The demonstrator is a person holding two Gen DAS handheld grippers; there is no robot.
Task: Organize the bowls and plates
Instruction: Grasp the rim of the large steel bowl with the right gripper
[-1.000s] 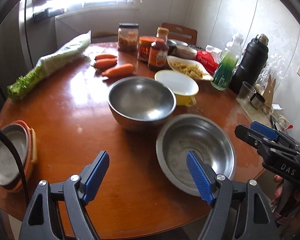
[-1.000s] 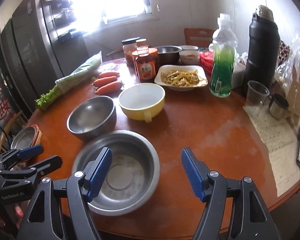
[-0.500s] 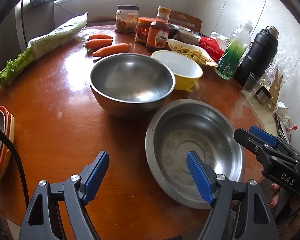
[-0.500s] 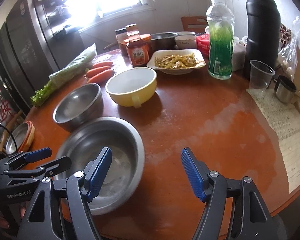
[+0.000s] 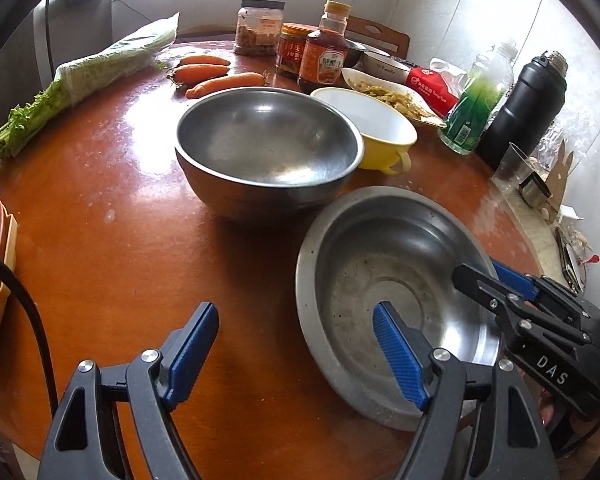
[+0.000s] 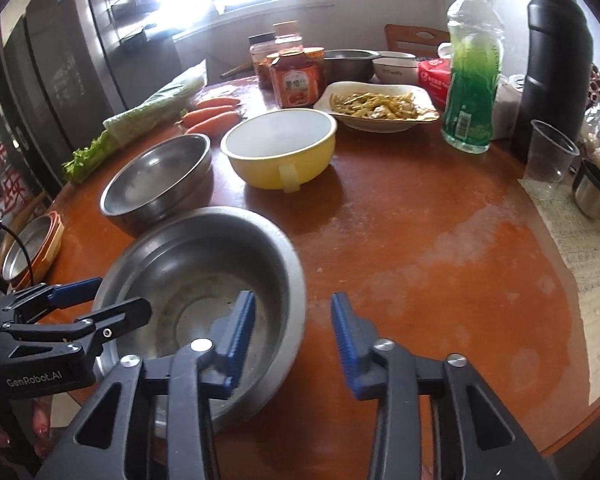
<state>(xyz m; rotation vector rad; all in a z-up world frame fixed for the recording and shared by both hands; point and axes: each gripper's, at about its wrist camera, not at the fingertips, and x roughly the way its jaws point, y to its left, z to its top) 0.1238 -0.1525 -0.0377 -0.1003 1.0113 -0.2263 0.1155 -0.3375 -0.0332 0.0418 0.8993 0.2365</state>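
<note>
A wide shallow steel basin (image 5: 392,292) (image 6: 204,292) sits at the near edge of the round wooden table (image 5: 120,220). My left gripper (image 5: 296,340) is open, its jaws straddling the basin's left rim. My right gripper (image 6: 294,328) is open but narrower, its jaws straddling the basin's right rim; it also shows in the left wrist view (image 5: 496,280). Behind the basin stand a deep steel bowl (image 5: 266,148) (image 6: 158,180) and a yellow bowl with a handle (image 5: 374,130) (image 6: 282,148). A steel dish in orange plates (image 6: 32,252) lies at the left edge.
At the back are three carrots (image 5: 210,74), bagged greens (image 5: 88,80), sauce jars (image 6: 296,76), a plate of food (image 6: 380,106), a green bottle (image 6: 472,76), a black flask (image 6: 556,60), a plastic cup (image 6: 552,152) and a paper sheet (image 6: 580,248).
Both grippers moved forward and down onto the basin's opposite rims. The right gripper's jaws narrowed. The basin looks closer and larger in both views.
</note>
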